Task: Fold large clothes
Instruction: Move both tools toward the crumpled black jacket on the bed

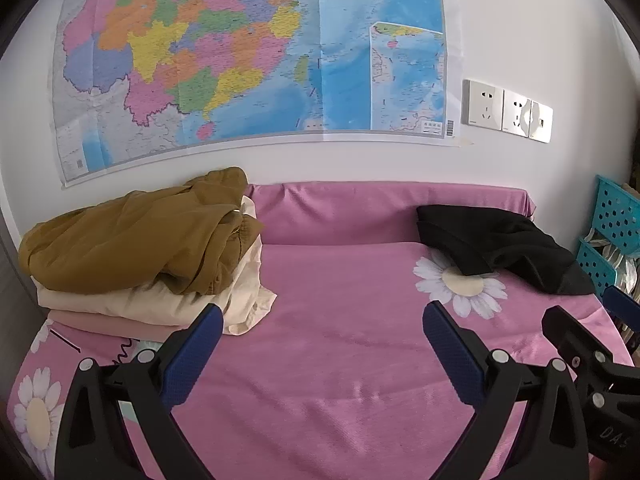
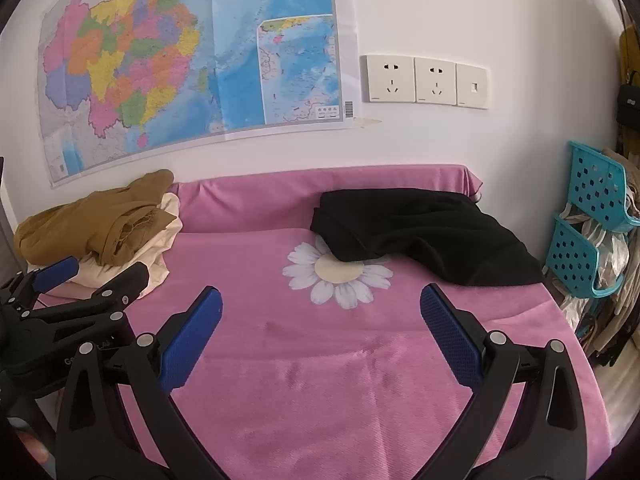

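A black garment (image 1: 500, 244) lies crumpled at the far right of the pink-covered table (image 1: 340, 360); it also shows in the right wrist view (image 2: 420, 232). A pile of clothes sits at the far left: a brown garment (image 1: 136, 232) on top of a cream one (image 1: 160, 300) and a pink one. The pile shows in the right wrist view too (image 2: 96, 228). My left gripper (image 1: 322, 320) is open and empty above the bare cloth. My right gripper (image 2: 320, 304) is open and empty, just short of the black garment. Each gripper shows at the edge of the other's view.
A large map (image 1: 248, 60) hangs on the white wall behind, with wall sockets (image 1: 506, 110) to its right. Blue perforated baskets (image 2: 592, 220) holding bags stand just off the table's right edge. A daisy print (image 2: 338, 272) marks the cloth.
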A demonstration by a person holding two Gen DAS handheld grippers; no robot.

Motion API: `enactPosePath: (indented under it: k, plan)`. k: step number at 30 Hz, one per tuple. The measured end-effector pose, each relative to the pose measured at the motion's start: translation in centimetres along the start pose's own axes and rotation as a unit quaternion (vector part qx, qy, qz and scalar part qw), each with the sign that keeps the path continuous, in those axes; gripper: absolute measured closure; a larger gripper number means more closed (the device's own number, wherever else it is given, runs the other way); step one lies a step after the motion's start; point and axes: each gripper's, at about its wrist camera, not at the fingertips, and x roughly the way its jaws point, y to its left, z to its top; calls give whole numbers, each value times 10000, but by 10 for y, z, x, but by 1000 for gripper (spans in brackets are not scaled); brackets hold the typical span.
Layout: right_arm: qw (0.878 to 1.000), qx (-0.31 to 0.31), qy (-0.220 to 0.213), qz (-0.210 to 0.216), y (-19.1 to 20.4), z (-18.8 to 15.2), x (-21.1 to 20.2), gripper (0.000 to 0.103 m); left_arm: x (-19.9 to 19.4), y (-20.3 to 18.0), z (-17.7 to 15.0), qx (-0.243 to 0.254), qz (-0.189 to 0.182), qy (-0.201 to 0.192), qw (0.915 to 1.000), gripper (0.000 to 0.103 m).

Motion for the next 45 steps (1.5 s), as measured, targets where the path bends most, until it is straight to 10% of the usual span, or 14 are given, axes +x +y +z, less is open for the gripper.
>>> enactPosePath:
  k: [45]
  plan:
    - [9996, 163, 56, -217, -25, 2, 7, 5, 17, -31, 5, 158, -314, 147, 9993, 6]
